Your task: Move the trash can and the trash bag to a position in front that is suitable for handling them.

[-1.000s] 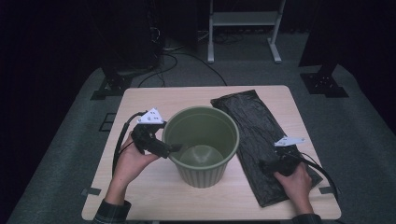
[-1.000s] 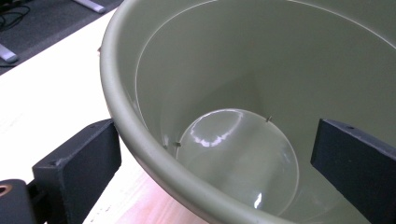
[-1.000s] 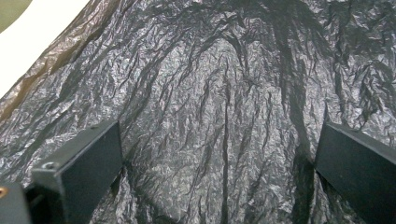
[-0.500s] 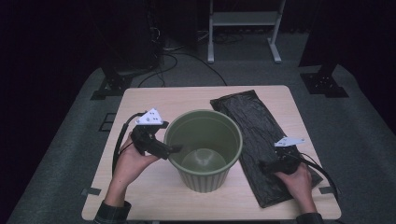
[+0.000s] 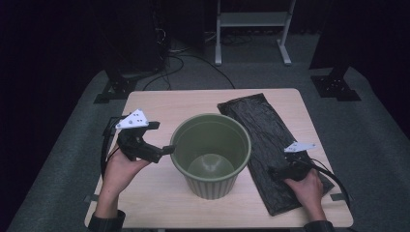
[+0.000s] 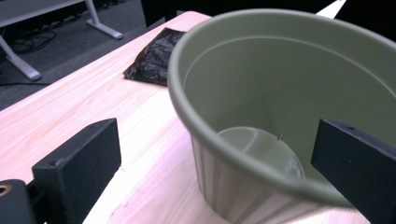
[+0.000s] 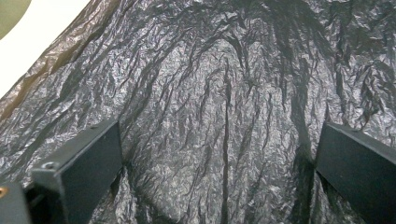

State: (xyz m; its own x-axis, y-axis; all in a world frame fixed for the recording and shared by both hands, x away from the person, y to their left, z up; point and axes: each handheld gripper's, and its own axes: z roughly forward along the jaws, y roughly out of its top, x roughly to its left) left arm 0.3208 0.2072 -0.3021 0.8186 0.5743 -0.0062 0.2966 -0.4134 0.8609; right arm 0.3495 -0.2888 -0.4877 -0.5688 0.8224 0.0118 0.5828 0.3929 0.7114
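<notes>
A ribbed olive-green plastic bin [image 5: 211, 183] stands upright and empty in the middle of the wooden table [image 5: 159, 104]. My left gripper [image 5: 166, 150] is at the bin's left rim, open. In the left gripper view the green bin's rim [image 6: 187, 116] runs between the wide-apart jaws of the left gripper [image 6: 215, 149], one outside the wall and one over the inside. A crumpled black plastic bag [image 5: 256, 125] lies flat on the right of the table. My right gripper [image 5: 274, 172] rests low on the bag's near part, open. The black bag [image 7: 224, 93] spreads under the right gripper [image 7: 219, 158].
A white metal stand [image 5: 251, 29] and cables [image 5: 193, 53] lie on the grey floor beyond the table. Dark equipment bases [image 5: 333, 84] sit at the far corners. Bare wood shows along the far edge and at the near left of the table.
The bin has shifted slightly to the right and nearer. Both hands and grippers stay about where they were.
</notes>
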